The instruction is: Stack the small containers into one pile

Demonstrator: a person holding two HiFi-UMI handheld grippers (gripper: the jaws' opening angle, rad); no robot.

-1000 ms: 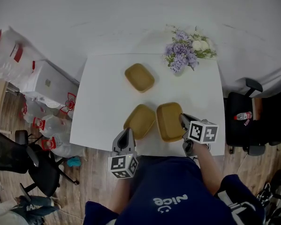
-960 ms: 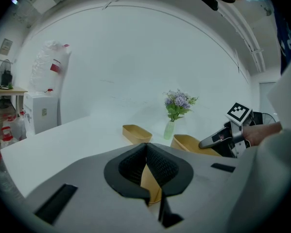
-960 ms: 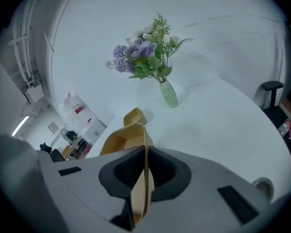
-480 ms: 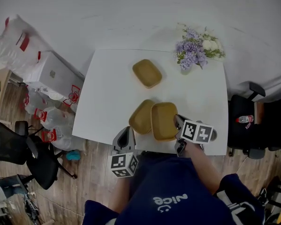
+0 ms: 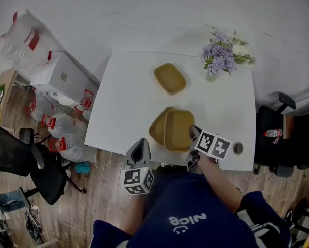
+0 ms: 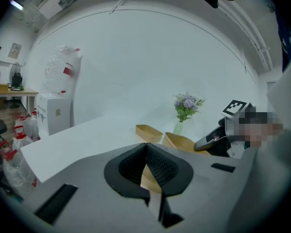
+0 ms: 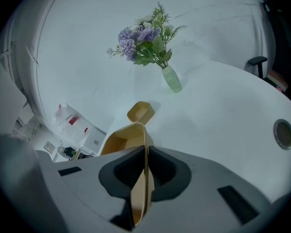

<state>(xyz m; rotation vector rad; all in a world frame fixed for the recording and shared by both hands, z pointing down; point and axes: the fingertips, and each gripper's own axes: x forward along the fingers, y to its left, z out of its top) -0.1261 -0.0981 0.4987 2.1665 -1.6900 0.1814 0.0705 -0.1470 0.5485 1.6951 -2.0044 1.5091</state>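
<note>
At desk (image 5: 123, 102) front | right claw (image 5: 194, 133) gripped container (image 5: 177, 129) by rim, overlapping second container (image 5: 156, 127) | left claw (image 5: 139, 144) closed, empty | third container (image 5: 169, 78) well behind.

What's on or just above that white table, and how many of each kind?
tan containers: 3
vase of flowers: 1
Total: 4
</note>
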